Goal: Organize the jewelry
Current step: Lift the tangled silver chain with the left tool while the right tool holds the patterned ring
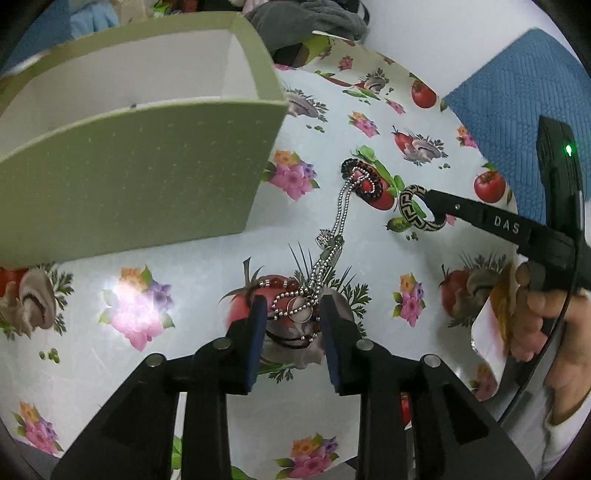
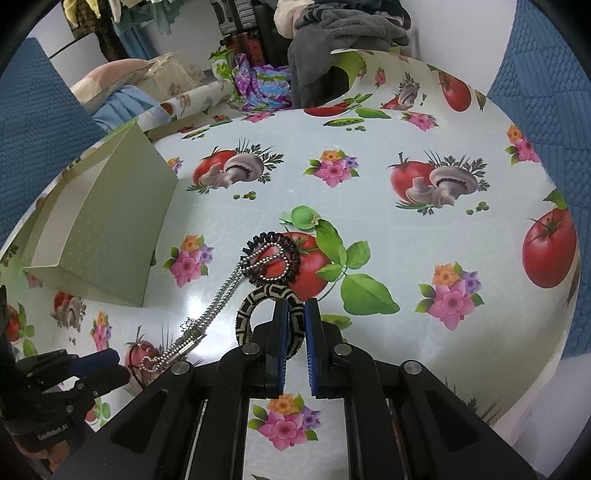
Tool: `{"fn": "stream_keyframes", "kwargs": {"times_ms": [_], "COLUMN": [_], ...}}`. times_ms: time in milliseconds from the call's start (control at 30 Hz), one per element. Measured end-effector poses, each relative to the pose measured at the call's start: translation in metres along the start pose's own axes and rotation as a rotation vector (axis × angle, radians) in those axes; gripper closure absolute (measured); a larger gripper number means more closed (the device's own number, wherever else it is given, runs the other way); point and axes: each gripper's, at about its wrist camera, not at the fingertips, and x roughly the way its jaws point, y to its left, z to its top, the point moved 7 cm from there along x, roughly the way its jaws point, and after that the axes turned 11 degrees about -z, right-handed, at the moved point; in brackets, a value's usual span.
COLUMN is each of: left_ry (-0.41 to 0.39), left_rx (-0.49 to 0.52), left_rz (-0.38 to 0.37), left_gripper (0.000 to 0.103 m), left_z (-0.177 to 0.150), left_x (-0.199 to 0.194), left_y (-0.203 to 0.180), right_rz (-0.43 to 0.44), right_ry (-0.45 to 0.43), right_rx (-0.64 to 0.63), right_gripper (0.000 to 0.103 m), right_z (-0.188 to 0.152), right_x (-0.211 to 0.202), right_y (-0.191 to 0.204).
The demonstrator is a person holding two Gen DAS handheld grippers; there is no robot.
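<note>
the left gripper [image 1: 293,314] hangs low over a knot of jewelry at the lower middle of its own view: a ball chain [image 1: 340,218], a silver ring [image 1: 297,308] and a red bead strand [image 1: 275,283] lie in a heap on the counter [image 1: 184,266] right between its fingers [image 1: 258,321]. those fingers stand partly apart, straddling the heap without pressing on it, so nothing is held there. the chain's long axis runs away from that gripper, up the frame, to a black-and-red beaded bracelet [image 1: 364,181] at the centre right. the left hand looks the nearer one for the heap.

the right gripper [image 2: 295,314] has its fingers nearly together, pinched on the rim of a patterned black-and-cream bangle [image 2: 255,314], which sits just below the beaded bracelet in the right wrist view. whether the bangle is off the counter i cannot tell.

the green box [image 1: 129,166], open and seemingly empty, stands in the upper left of the left wrist view, well apart from the heap; any move there would go up and left.

the counter wears a glossy cloth printed with tomatoes, mushrooms and flowers. beyond it are blue quilted cushions [image 2: 546,92] and piled clothes [image 2: 343,33].
</note>
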Motion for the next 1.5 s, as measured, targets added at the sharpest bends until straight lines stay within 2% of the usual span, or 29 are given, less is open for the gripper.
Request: {"fn": "stream_keyframes", "kwargs": {"times_ms": [200,267,367,467,567,800,967,1067,1167,1267,1500], "left_ry": [0.007,0.022,0.037,0.068,0.081,0.102,0.116,0.097,0.075,0.072,0.08], "left_rx": [0.109,0.136,0.199,0.245,0.276,0.27,0.302,0.336,0.349,0.39,0.366], "left_rz": [-0.034,-0.035,-0.011,0.012,0.044,0.045,0.044,0.045,-0.002,-0.001,0.016], "left_gripper": [0.074,0.079,0.08,0.089,0.089,0.092,0.092,0.092,0.092,0.092,0.092], "left_z": [0.006,0.009,0.015,0.018,0.018,0.021,0.02,0.019,0.018,0.016,0.015], "left_x": [0.012,0.023,0.038,0.052,0.06,0.064,0.065,0.06,0.053,0.053,0.063], "left_y": [-0.027,-0.033,-0.039,-0.041,-0.04,-0.032,-0.036,-0.04,-0.047,-0.053,-0.045], "right_rz": [0.004,0.006,0.009,0.015,0.021,0.035,0.032,0.031,0.032,0.035,0.038], "right_ry": [-0.001,0.0,0.003,0.005,0.009,0.015,0.017,0.02,0.02,0.019,0.021], "right_rx": [0.006,0.007,0.014,0.022,0.031,0.044,0.043,0.044,0.046,0.048,0.05], "right_gripper": [0.096,0.096,0.096,0.096,0.096,0.096,0.096,0.096,0.096,0.096,0.096], "right_z": [0.001,0.001,0.001,0.001,0.001,0.002,0.001,0.001,0.001,0.002,0.003], "right_x": [0.0,0.0,0.001,0.001,0.002,0.003,0.004,0.004,0.004,0.004,0.004], "right_y": [0.0,-0.001,-0.002,-0.003,-0.005,-0.008,-0.009,-0.009,-0.009,-0.009,-0.008]}}
